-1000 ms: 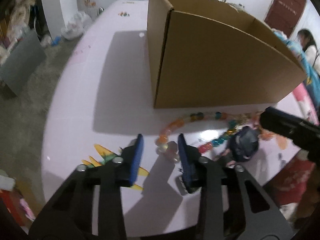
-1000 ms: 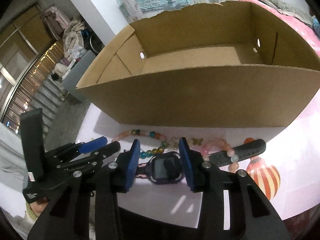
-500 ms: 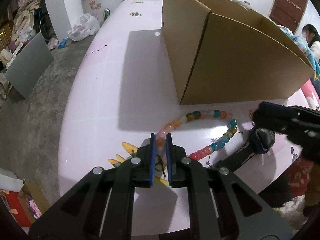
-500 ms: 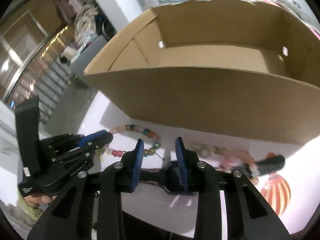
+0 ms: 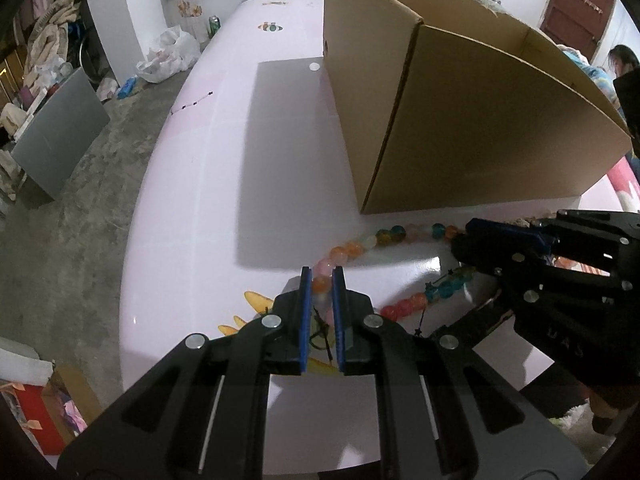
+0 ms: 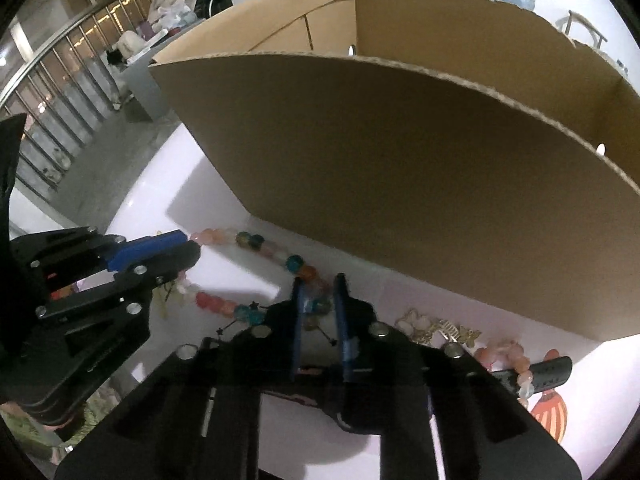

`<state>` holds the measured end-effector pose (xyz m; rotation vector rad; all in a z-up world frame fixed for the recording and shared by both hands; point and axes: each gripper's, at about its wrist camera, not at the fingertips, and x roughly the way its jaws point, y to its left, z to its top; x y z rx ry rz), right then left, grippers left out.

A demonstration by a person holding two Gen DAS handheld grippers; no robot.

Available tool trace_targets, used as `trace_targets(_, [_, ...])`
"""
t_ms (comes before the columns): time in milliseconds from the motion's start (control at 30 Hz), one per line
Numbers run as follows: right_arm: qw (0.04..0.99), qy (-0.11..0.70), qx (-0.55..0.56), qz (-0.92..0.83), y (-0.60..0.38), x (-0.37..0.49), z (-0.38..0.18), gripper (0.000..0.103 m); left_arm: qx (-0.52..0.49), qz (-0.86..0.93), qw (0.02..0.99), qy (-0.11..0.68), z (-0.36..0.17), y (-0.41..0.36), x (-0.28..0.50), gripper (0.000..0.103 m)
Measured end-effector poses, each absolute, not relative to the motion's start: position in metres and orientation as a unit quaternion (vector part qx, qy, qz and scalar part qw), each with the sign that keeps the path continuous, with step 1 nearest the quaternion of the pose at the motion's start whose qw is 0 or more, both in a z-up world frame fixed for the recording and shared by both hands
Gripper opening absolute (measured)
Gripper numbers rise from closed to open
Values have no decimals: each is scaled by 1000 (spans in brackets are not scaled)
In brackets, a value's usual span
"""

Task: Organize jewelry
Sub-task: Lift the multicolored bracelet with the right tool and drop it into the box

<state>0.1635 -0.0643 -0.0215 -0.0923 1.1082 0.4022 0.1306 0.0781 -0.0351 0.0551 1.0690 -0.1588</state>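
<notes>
Pale pink tabletop (image 5: 192, 184) stretches ahead of me, with grey concrete floor (image 5: 72, 208) off its left edge and a big open cardboard box (image 5: 480, 128) standing on it toward the far right side. Along the box's near wall, between the box and the near edge of the tabletop, lies the beaded necklace (image 5: 384, 238), a loop of orange, pink, teal and red beads.

My left gripper (image 5: 320, 280) is nearly closed, its blue pads (image 5: 305, 312) pinched on the near-left end of the necklace, where a pink bead and an orange bead sit between the tips and a thin dark cord hangs just behind them. My right gripper (image 6: 318, 300) has come in from the right side and its pads stand a narrow gap apart; teal and pink beads of the same necklace show between the tips, but I cannot tell whether the pads actually press on them. In the left wrist view the right gripper covers the right end of the loop.

Just right of the necklace, close under the box wall, lie a small gold trinket (image 6: 444, 330), a pink bead bracelet (image 6: 504, 354) and a dark watch strap (image 6: 552, 368), the bracelet touching the strap.
</notes>
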Motion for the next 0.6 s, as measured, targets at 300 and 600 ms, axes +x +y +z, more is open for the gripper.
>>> trace_targets(300, [839, 508, -27, 194, -73, 160, -17, 10, 40, -69, 868, 490, -29, 70, 124, 9])
trace_targets(600, [860, 471, -26, 195, -87, 136, 13, 10, 32, -64, 885, 461, 1, 66, 97, 9])
